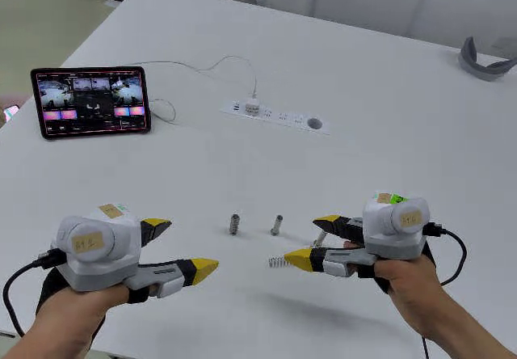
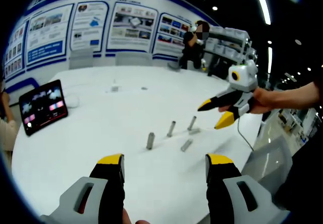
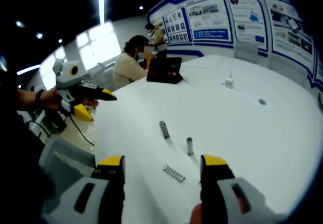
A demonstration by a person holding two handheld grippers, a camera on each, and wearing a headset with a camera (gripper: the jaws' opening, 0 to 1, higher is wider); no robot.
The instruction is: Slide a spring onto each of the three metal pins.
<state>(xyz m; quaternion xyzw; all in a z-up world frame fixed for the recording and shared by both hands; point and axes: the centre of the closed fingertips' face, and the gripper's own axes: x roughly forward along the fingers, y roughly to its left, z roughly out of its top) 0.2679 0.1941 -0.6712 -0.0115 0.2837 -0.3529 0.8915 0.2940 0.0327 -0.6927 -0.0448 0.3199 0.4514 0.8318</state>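
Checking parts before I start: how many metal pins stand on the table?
3, in a row on the table: left pin, middle pin, and right pin, which is partly hidden in the head view.

A tablet [image 1: 91,101] stands far left on the white table [image 1: 363,92]. A power strip [image 1: 275,117] lies beyond it. Far right is perhaps a grey headband [image 1: 487,62].

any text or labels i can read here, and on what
None can be read.
Tape labels on left gripper and right gripper: writing too faint.
Wall posters: print too small and blurred.
Tablet: screen text too small.
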